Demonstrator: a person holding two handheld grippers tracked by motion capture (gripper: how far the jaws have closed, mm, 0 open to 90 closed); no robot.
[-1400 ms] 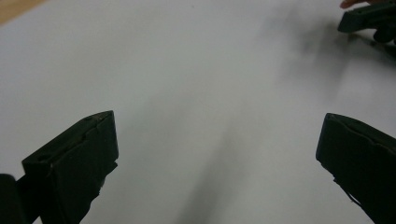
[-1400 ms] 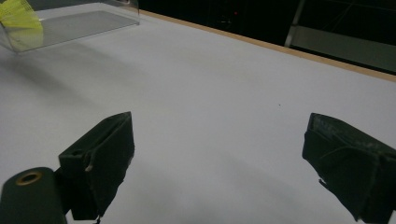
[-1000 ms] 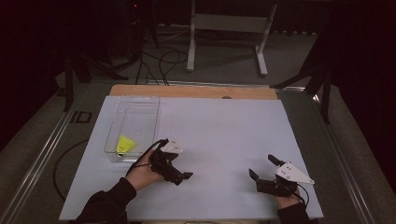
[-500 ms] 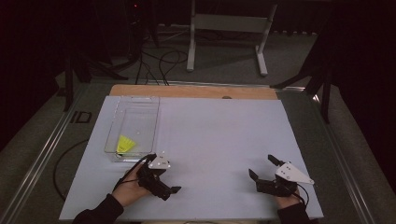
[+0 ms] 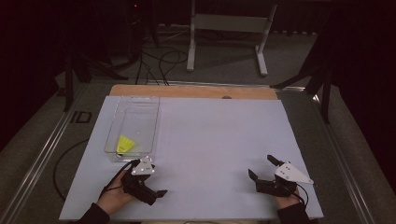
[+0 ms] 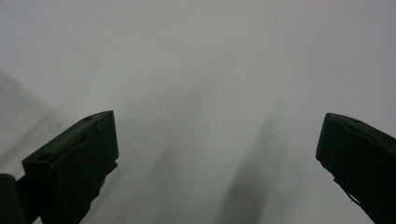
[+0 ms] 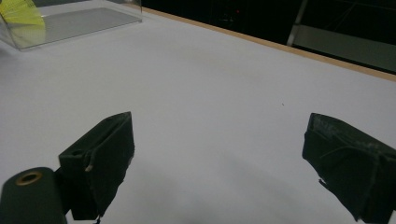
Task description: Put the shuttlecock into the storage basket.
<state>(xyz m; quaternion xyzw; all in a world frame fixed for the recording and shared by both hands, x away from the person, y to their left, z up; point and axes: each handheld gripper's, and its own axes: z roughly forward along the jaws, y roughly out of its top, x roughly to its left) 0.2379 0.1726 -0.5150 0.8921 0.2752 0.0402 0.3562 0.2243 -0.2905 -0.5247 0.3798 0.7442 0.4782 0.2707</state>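
Observation:
A yellow shuttlecock (image 5: 124, 143) lies in the near end of a clear plastic box (image 5: 140, 105) at the left of the white table. My left gripper (image 5: 156, 193) hovers low over the table just in front of the box, open, with nothing between its jaws; in the left gripper view (image 6: 217, 140) the jaws stand wide apart over bare white surface. My right gripper (image 5: 262, 168) rests near the front right, open and empty. In the right gripper view (image 7: 219, 144) the box (image 7: 70, 21) and shuttlecock (image 7: 21, 11) sit far off at top left.
The white tabletop (image 5: 219, 140) has a wooden strip (image 5: 196, 91) along its far edge. Beyond it a metal stand (image 5: 229, 32) and cables lie on the dark floor. A cable (image 5: 60, 163) trails off the table's left side.
My left gripper has pulled back from the box toward the near edge of the table. The right gripper has stayed put.

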